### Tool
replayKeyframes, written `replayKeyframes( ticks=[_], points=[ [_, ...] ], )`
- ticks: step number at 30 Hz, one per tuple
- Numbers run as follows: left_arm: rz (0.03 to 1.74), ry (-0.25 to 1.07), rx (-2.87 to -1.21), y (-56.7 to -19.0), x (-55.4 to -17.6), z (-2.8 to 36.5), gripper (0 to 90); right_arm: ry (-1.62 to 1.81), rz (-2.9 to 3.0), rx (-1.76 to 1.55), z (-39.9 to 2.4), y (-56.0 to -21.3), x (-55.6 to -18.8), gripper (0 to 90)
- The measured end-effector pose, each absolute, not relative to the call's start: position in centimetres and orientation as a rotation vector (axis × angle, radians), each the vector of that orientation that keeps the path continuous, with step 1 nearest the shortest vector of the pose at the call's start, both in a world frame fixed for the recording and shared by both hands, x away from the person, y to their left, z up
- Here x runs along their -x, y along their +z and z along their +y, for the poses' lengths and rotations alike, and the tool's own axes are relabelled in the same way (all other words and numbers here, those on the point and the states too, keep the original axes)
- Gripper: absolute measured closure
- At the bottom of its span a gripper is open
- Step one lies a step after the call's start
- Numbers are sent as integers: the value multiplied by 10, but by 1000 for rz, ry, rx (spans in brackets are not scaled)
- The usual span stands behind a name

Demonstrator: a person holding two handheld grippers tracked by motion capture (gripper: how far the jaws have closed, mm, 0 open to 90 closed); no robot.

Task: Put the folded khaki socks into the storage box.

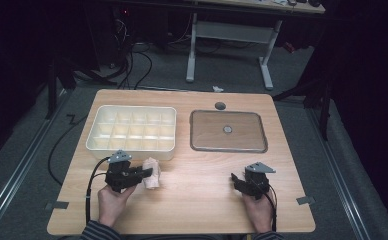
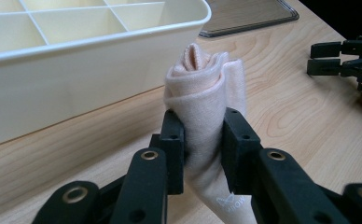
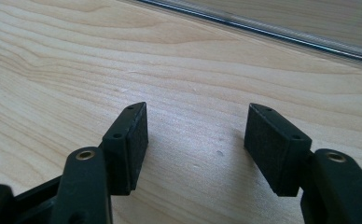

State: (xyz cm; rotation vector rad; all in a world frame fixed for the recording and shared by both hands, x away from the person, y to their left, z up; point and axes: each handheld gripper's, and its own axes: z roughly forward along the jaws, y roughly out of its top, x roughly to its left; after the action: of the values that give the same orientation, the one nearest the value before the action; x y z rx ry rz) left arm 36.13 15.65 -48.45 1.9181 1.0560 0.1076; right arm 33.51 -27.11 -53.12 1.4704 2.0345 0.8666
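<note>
A rolled pale pink cloth [image 2: 205, 88] is pinched between the two black pads of my left gripper [image 2: 203, 149], which is shut on it just above the wooden table. From above, the cloth [image 1: 152, 173] lies in front of the cream divided box [image 1: 130, 148], with the left gripper [image 1: 143, 173] reaching it from the left. My right gripper [image 3: 195, 144] stands open over bare wood, nothing between its pads. In the high view that right gripper [image 1: 238, 180] rests at the front right, below the tray.
A cream box with several empty compartments [image 2: 90, 37] stands close behind the cloth. A flat metal-rimmed tray [image 1: 228, 131] lies at the back right, its edge [image 3: 263, 30] just beyond the right gripper. Bare wood [image 1: 197, 175] lies between the two hands.
</note>
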Motion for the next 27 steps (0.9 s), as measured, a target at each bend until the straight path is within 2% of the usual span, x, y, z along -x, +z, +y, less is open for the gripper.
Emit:
replayKeyframes(
  ticks=[27],
  points=[
    [1099,124,-1884,-482,-359,180,727,866,2035,-1470,-271,-531,-335,396]
  ],
)
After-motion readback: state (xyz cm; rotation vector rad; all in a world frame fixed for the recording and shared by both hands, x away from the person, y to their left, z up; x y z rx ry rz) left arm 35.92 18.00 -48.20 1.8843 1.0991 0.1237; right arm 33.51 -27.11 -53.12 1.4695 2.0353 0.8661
